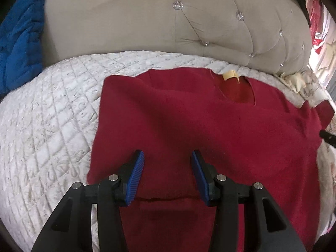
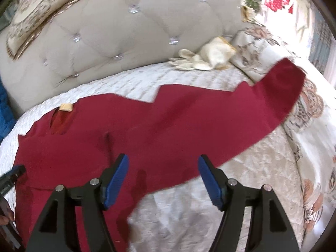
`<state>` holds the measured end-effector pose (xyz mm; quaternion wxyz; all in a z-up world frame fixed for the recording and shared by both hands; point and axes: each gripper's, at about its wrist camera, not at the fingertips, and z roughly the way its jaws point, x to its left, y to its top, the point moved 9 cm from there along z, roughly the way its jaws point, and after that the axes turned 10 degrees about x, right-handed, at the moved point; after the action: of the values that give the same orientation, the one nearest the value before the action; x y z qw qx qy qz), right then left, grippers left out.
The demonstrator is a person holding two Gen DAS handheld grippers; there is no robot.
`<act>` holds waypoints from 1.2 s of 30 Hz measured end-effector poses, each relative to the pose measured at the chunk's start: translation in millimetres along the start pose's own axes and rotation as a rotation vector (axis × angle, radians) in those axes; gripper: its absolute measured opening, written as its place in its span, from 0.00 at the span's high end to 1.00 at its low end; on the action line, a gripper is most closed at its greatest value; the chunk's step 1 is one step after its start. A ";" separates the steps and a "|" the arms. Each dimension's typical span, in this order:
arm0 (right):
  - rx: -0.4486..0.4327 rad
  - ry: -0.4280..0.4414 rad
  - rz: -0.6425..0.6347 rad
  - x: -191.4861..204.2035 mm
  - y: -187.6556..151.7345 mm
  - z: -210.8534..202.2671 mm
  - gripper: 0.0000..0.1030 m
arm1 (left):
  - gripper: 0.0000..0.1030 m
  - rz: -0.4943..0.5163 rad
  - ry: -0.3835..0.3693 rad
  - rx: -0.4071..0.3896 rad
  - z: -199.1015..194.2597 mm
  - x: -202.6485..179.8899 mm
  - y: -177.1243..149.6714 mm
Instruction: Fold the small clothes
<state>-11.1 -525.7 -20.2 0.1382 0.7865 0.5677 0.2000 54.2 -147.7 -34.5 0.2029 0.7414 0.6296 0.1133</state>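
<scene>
Red sweater (image 1: 210, 126) lies flat on quilted bed (image 1: 52, 109) — both hand-held grippers, left (image 1: 167, 157) and right (image 2: 163, 163), gape empty.

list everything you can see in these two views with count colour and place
red knit sweater: one, dark red, spread flat on the bed, one sleeve stretched out to the right
yellow neck label: one, pale yellow, at the sweater's collar
white quilted bedspread: one, off-white, under the sweater
beige tufted headboard: one, beige with shiny buttons, behind the bed
blue quilted fabric: one, blue, far left of the headboard
cream cloth bundle: one, cream, by the headboard
floral pillow: one, white with a brown pattern, right of the bundle
left gripper: black, blue fingers open, over the sweater
right gripper: black, blue fingers open, over the sweater's lower edge
</scene>
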 end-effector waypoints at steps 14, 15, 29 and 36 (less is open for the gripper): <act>-0.099 -0.161 0.262 -152.9 25.2 -1.3 0.29 | 0.67 -0.032 -0.053 -0.045 -25.9 -0.7 2.3; -0.107 -0.173 0.290 -162.6 27.6 -0.9 0.29 | 0.67 -0.042 -0.061 -0.059 -31.5 1.5 3.4; -0.206 -0.227 0.455 -218.6 79.0 7.1 0.35 | 0.67 -0.075 -0.065 -0.077 -44.3 11.0 10.5; -0.207 -0.148 0.405 -222.1 96.7 -1.1 0.94 | 0.67 -0.063 -0.060 -0.089 -51.2 12.8 11.4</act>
<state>8.3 -767.0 -11.2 0.2165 0.8784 0.3633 0.2227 45.0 -128.5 15.1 0.2579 0.7145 0.6406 0.1125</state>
